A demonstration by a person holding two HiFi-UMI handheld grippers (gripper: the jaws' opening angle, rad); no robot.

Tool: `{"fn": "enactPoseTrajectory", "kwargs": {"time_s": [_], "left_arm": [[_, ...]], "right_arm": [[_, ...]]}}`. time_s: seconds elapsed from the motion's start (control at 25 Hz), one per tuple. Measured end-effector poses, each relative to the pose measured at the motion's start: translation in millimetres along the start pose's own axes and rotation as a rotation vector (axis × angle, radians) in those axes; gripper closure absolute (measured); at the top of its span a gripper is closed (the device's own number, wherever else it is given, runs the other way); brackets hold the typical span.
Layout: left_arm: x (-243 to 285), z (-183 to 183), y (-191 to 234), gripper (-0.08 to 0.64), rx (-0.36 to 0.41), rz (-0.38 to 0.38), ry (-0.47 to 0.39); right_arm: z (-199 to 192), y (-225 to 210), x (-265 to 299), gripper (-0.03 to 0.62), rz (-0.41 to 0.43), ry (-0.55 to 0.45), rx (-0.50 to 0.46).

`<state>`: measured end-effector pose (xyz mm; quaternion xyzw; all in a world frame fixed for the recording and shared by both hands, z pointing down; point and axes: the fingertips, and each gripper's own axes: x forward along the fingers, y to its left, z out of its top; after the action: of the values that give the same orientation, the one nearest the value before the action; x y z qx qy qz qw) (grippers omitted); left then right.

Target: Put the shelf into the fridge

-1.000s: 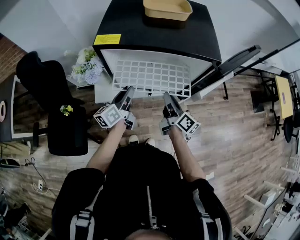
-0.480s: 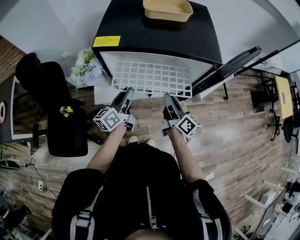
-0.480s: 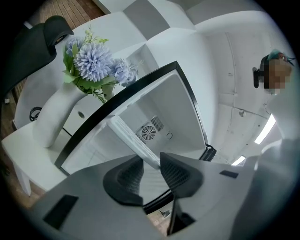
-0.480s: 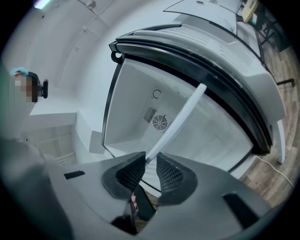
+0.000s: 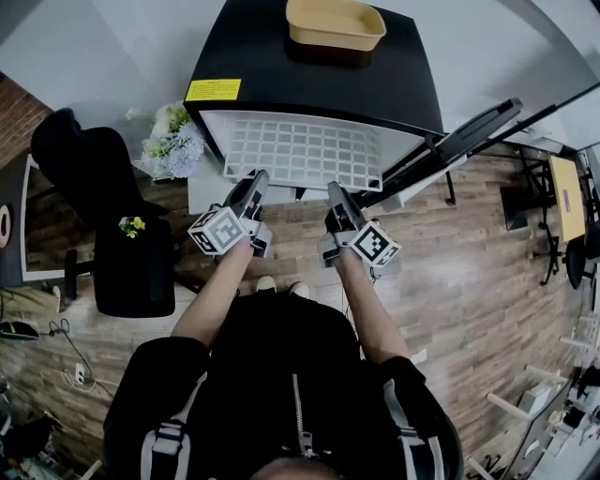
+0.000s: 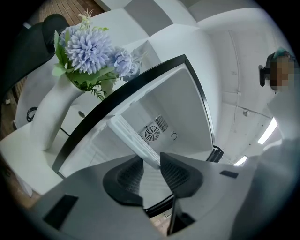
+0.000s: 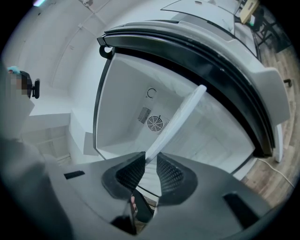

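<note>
The shelf (image 5: pixel 305 150) is a white wire grid held level at the mouth of the black fridge (image 5: pixel 309 80), its far part inside the white cavity. My left gripper (image 5: pixel 260 178) is shut on the shelf's near edge at the left, my right gripper (image 5: pixel 333 187) on the same edge at the right. In the left gripper view the shelf edge (image 6: pixel 133 140) runs into my left gripper (image 6: pixel 151 165). In the right gripper view the shelf edge (image 7: pixel 180 115) sits in my right gripper (image 7: pixel 151 165), whose jaws have just been closing slightly on it. A round fan (image 7: pixel 154 123) shows on the back wall.
The fridge door (image 5: pixel 455 141) stands open to the right. A yellow tray (image 5: pixel 335 21) rests on the fridge top. A vase of pale flowers (image 5: pixel 169 141) stands left of the fridge, with a black chair (image 5: pixel 103 187) beside it. Wood floor lies below.
Both grippers have moved forward toward the fridge with the shelf, and more of the grid now lies inside the opening.
</note>
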<state>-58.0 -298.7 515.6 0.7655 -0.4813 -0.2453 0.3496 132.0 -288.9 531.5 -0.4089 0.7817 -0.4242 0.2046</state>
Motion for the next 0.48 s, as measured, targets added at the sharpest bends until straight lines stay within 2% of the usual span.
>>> {"fn": "enactPoseTrajectory", "kwargs": {"time_s": [0.28,0.48], "left_arm": [[15,5,11,0.434,-0.005,0.013,-0.005],[23,6,15,0.434,-0.011,0.024,-0.002]], "right_arm": [[8,-2,15,0.509,0.002,-0.004,0.011],[10,-10,21,0.509,-0.028,-0.002,0.011]]}}
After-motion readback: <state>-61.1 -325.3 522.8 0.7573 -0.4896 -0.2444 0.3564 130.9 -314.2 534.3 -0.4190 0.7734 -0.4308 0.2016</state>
